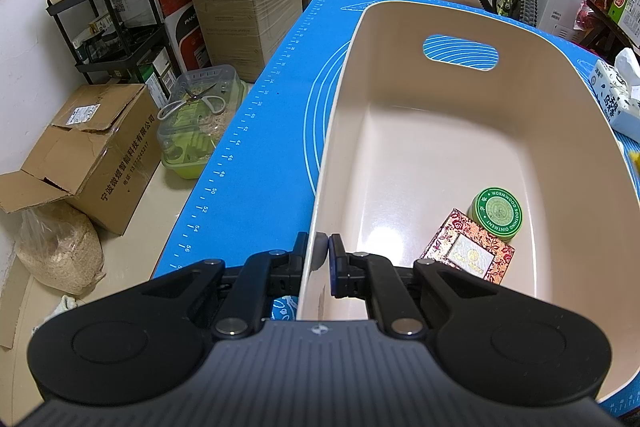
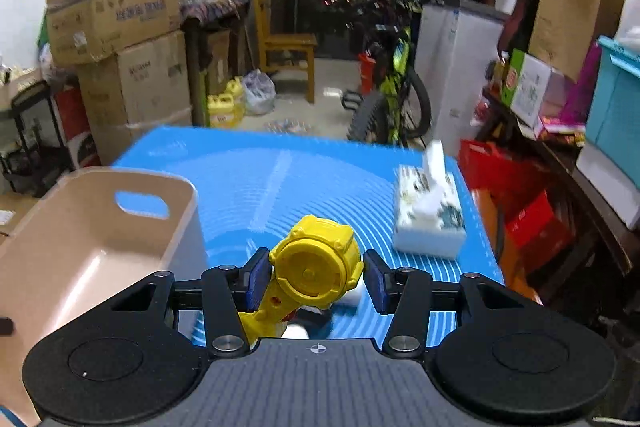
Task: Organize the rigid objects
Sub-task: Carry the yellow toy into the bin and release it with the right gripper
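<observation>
- Bin (image 1: 460,147) sits on the blue mat (image 1: 256,131); left gripper (image 1: 323,259) pinches its near-left wall, steadying it.
- Right gripper (image 2: 316,277) clamps the yellow toy (image 2: 316,267), right of the bin.
- Carry the toy left over the rim, release beside the green tin (image 1: 496,213) and patterned box (image 1: 468,253).

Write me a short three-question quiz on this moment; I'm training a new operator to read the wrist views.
1. True or false: the left gripper has its jaws clamped on the near wall of the beige bin.
2. Which items already lie in the bin? A) scissors and tissue pack B) green ointment tin and red patterned box C) nothing
3. Fill in: the right gripper has a ____ toy between its jaws.

Key: 1 true. 2 B. 3 yellow; whether it is firmly gripped cannot be told, since the right pad seems not to touch it. The tissue pack sits on the blue mat, outside the bin.
</observation>
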`<action>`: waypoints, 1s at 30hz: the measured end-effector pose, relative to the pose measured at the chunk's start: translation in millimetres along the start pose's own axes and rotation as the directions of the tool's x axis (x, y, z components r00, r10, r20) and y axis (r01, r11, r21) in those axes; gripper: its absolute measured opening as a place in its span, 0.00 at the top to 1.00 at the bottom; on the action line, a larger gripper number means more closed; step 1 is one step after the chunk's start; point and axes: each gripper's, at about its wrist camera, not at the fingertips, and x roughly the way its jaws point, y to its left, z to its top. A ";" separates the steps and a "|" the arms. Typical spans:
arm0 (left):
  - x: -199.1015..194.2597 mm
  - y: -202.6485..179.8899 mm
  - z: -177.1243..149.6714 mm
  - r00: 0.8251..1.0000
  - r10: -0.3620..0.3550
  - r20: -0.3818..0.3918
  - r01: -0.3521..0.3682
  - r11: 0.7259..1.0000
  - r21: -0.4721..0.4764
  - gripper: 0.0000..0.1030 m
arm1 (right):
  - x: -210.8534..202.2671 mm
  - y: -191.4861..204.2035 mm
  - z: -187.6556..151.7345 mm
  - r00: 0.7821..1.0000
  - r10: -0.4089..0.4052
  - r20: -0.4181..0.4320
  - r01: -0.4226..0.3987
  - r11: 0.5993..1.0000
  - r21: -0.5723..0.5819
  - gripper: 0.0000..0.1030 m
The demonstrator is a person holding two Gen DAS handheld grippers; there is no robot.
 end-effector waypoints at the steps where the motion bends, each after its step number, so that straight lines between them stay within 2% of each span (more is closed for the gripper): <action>1: 0.0 0.0 0.0 1.000 0.000 0.000 0.000 1.000 0.001 0.89 | -3.7 2.2 3.8 1.000 0.012 0.011 -0.012 1.000 0.002 0.47; 6: 0.0 -0.5 0.3 1.000 0.000 0.000 0.000 1.000 0.001 0.89 | -16.0 24.4 24.2 0.994 0.089 0.056 -0.088 0.996 -0.011 0.47; 11: 0.1 -0.5 0.7 1.000 0.001 0.001 -0.001 1.000 0.002 0.89 | -13.0 54.1 31.4 0.985 0.165 0.045 -0.163 0.985 -0.049 0.47; 19: 0.0 0.3 1.5 1.000 0.001 0.001 -0.001 1.000 0.004 0.89 | 0.2 112.4 12.0 0.969 0.244 -0.047 -0.249 0.959 -0.136 0.47; 26: -0.9 1.8 3.0 1.000 0.000 0.001 0.000 1.000 0.007 0.89 | 17.2 137.7 -8.5 0.950 0.273 -0.152 -0.297 0.939 -0.171 0.47; 30: -0.8 1.8 3.5 1.000 0.001 0.000 -0.001 1.000 0.007 0.89 | 31.8 148.0 -18.1 0.941 0.263 -0.212 -0.303 0.934 -0.190 0.46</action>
